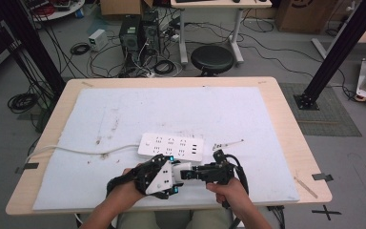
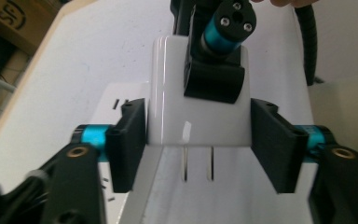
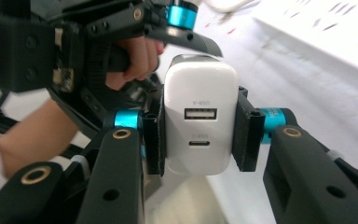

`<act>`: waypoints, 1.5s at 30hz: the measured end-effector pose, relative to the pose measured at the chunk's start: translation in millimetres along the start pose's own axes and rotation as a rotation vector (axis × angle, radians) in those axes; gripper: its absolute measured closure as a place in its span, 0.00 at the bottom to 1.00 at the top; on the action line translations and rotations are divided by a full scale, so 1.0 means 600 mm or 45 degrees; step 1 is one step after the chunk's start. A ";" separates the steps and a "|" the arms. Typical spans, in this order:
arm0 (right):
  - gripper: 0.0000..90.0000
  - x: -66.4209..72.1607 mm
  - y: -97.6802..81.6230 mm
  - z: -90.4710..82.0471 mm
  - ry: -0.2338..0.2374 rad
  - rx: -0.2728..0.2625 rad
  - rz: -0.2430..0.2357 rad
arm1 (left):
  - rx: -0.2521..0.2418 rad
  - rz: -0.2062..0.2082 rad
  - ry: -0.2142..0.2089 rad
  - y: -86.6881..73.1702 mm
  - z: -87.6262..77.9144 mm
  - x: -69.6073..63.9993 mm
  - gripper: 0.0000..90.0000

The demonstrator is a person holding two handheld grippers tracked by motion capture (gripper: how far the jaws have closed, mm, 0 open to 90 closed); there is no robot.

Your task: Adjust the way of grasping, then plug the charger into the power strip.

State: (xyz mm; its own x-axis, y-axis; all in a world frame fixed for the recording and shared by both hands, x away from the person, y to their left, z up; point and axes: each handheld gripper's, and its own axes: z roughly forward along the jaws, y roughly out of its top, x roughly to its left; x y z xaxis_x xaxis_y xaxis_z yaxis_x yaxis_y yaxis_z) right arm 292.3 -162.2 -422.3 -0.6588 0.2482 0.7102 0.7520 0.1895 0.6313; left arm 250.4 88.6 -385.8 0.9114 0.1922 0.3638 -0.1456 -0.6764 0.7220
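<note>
A white USB wall charger (image 3: pixel 200 121) is seen passing between two hand-held grippers above the near edge of a desk (image 1: pixel 286 107) covered by a white mat (image 1: pixel 124 109). In the right gripper view, the right gripper (image 3: pixel 199 135) is clenched on the charger, its fingers (image 3: pixel 246 133) pressed flat against the charger's two sides, with the face bearing a USB-A port and a smaller oval port turned toward the camera. In the left gripper view, the left gripper (image 2: pixel 198 140) stands released around the same charger: one finger lies close along the left side while a clear gap is visible at the right side, and the two metal prongs (image 2: pixel 197 163) point toward that camera. No earlier frame is given, so only the present spread of those fingers can be told.

In the high view, the left gripper (image 1: pixel 174 175) and the right gripper (image 1: pixel 188 174) are met tip to tip, with the charger (image 1: pixel 182 168) held between them, clear of the mat and just in front of a white power strip (image 1: pixel 170 145). The strip lies flat near the middle of the mat, its white cord (image 1: pixel 76 151) trailing off to the left edge of the desk. A small pale object (image 1: pixel 228 143), too small to identify, lies just right of the strip. The person's forearms enter from the bottom edge.
</note>
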 end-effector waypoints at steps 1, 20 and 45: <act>0.71 0.000 0.000 -0.005 -0.010 -0.018 -0.015 | -0.003 -0.025 -0.003 -0.006 -0.003 0.001 0.35; 0.71 0.027 0.017 -0.101 -0.536 0.021 -0.405 | -0.307 -0.588 0.091 -0.095 -0.072 0.051 0.26; 0.71 0.057 0.053 -0.141 -0.778 0.193 -0.625 | -0.270 -0.647 0.258 -0.133 -0.118 0.066 0.25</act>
State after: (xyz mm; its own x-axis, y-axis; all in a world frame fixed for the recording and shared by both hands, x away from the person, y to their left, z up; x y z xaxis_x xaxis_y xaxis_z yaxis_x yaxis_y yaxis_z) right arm 291.8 -227.8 -351.5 -0.8197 0.5715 0.0384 0.4031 0.5280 0.7474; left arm 270.9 200.5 -387.6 0.7986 0.6011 0.0312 0.1975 -0.3106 0.9298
